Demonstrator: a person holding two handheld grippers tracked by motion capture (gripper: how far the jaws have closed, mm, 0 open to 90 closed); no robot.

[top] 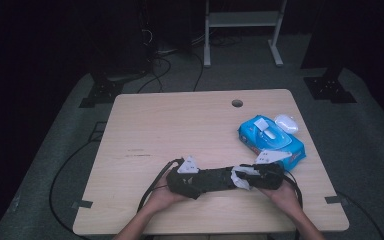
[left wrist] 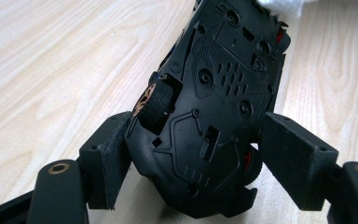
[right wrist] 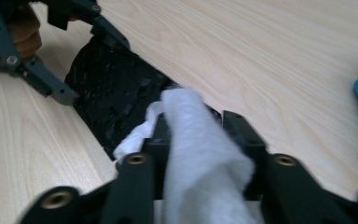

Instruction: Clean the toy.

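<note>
My left gripper [left wrist: 193,154] has its fingers pinching the black toy car [left wrist: 214,107], held underside up near the tabletop's [top: 180,125] front edge. My right gripper's [right wrist: 200,135] fingers pinch a white wipe [right wrist: 200,158] against the car; the blue wipes pack [top: 272,140] lies near the right edge.

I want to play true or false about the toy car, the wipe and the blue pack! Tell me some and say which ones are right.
1. The left gripper holds the toy car upside down. True.
2. The right gripper holds a white wipe. True.
3. The blue wipes pack sits at the table's left edge. False: it lies on the right side of the table.
4. The car's wheels are flat on the table. False: its underside faces the left gripper's camera.
5. The pack's lid is shut. False: the lid is flipped open.
</note>
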